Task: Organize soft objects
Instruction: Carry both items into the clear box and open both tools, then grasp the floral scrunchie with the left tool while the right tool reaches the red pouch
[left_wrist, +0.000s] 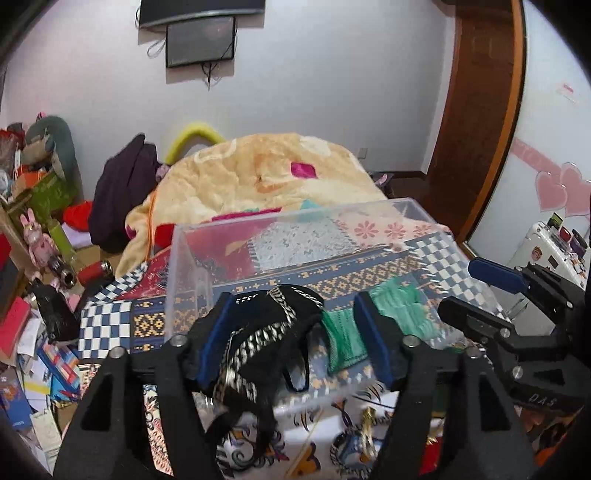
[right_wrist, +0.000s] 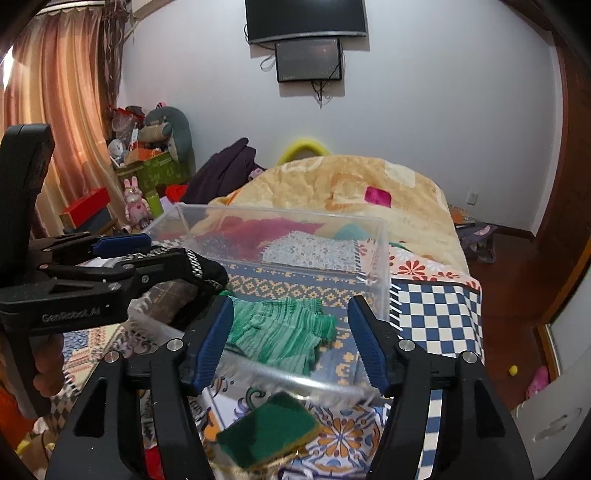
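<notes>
Nearest in the right wrist view lies one green sponge (right_wrist: 267, 424) on the patterned bedspread (right_wrist: 439, 314), below the right gripper (right_wrist: 291, 343), whose jaws stand apart around one green knitted cloth (right_wrist: 280, 332) without pressing it. The left gripper (left_wrist: 295, 332) (jaws also parted) has one black strap with silver trim (left_wrist: 258, 332) draped against its left finger. Both soft things hang or lie at the near end of the single clear plastic box (left_wrist: 295, 236), the green cloth inside it.
</notes>
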